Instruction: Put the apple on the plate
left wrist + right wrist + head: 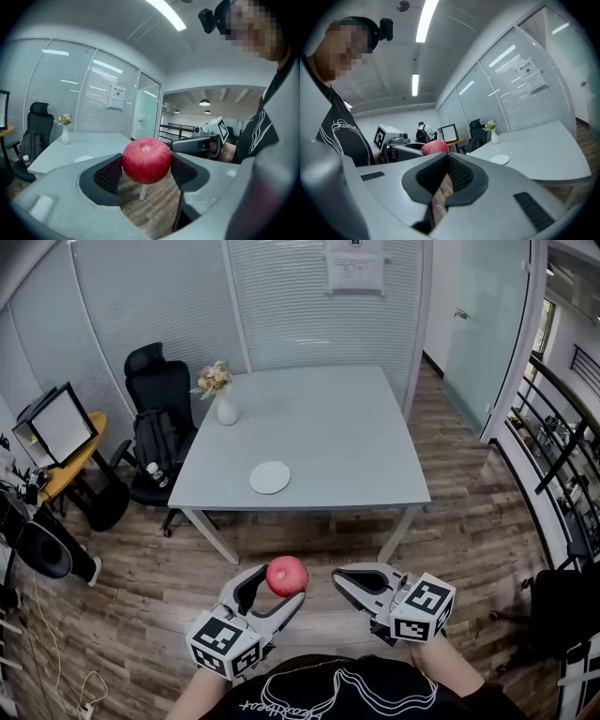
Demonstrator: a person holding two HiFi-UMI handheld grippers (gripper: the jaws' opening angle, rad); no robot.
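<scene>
A red apple (287,575) sits between the jaws of my left gripper (274,589), which is shut on it above the wooden floor in front of the table; in the left gripper view the apple (146,160) fills the gap between the black pads. My right gripper (347,583) hangs beside it on the right, jaws closed together with nothing in them (443,180). The small white plate (270,477) lies near the front edge of the grey table (356,446). It also shows as a pale disc (499,159) in the right gripper view.
A white vase with flowers (223,397) stands at the table's left back. A black office chair (159,418) with a bag is at the table's left, a monitor (58,425) on a yellow side table further left. Railings (562,456) run along the right.
</scene>
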